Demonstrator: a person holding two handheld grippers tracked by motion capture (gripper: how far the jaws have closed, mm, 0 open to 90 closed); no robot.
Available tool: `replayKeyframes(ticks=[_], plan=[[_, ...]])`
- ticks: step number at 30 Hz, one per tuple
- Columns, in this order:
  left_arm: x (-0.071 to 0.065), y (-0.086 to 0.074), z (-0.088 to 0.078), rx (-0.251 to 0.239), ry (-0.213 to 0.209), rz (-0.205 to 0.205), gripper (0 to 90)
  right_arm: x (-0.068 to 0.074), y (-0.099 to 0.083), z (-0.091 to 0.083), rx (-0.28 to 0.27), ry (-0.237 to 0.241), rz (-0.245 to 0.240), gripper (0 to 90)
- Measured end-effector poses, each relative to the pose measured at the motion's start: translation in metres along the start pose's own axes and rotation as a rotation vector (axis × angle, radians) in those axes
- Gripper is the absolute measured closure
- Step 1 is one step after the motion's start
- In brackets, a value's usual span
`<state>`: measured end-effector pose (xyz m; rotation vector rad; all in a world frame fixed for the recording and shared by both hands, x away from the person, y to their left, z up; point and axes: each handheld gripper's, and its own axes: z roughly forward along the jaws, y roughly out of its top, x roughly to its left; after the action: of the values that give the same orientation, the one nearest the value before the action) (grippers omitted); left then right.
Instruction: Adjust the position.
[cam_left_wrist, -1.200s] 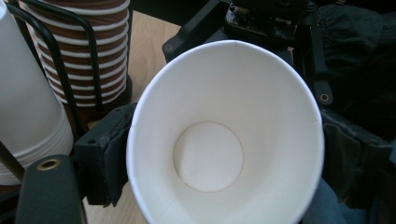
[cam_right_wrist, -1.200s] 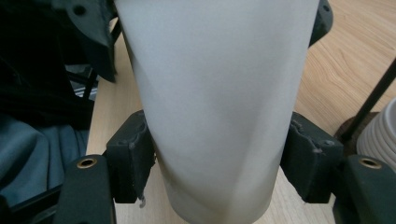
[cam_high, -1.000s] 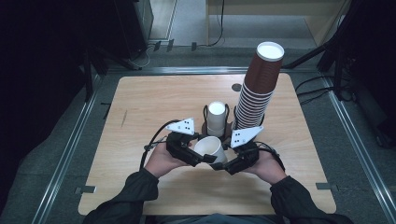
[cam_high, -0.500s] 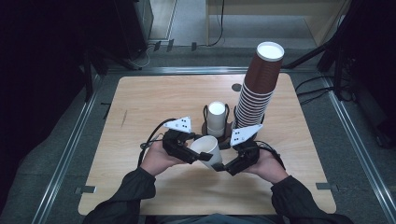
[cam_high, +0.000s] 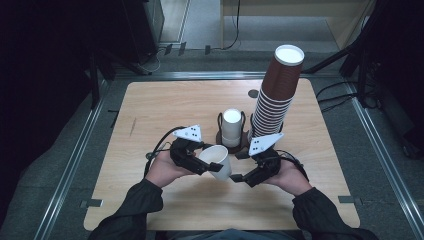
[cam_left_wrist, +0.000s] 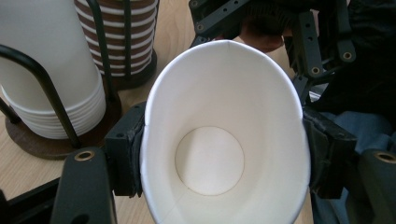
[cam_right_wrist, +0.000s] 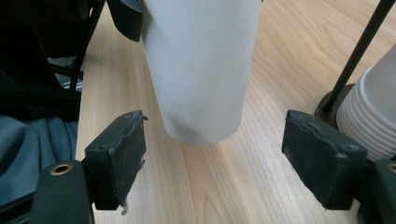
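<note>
A white paper cup (cam_high: 216, 159) lies on its side in the air above the table, mouth toward my left gripper's camera. My left gripper (cam_high: 207, 164) is shut on it near the rim, and its jaws have just been closing. In the left gripper view the pads (cam_left_wrist: 128, 158) squeeze the cup (cam_left_wrist: 210, 163) into an oval. My right gripper (cam_high: 242, 177) stands open at the cup's base, and its jaws have just been opening. In the right gripper view the cup's bottom (cam_right_wrist: 201, 70) hangs between and just beyond the pads (cam_right_wrist: 116, 154), touching neither.
Behind the grippers a black wire holder (cam_high: 220, 135) carries a short stack of white cups (cam_high: 231, 127). A tall leaning stack of brown cups (cam_high: 275, 95) rises beside it on the right. The wooden table (cam_high: 165, 110) has free room left and front.
The left gripper has carried the cup slightly to the left, away from the right gripper. The right hand has kept still and its jaws stand wider.
</note>
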<state>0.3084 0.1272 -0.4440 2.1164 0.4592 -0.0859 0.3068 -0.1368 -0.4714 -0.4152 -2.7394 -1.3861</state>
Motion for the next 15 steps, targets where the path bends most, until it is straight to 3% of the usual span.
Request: replayKeyframes(ticks=[10,15], plan=[[0.0021,-0.0015,-0.0030,0.028,0.011,-0.026,28.0,0.0020,-0.0022,-0.0052,0.026,-0.025,0.002,22.9],[0.0037,-0.0034,-0.0062,0.037,0.029,-0.015,28.0,-0.0001,-0.0033,-0.0076,0.023,-0.034,0.001,22.9]])
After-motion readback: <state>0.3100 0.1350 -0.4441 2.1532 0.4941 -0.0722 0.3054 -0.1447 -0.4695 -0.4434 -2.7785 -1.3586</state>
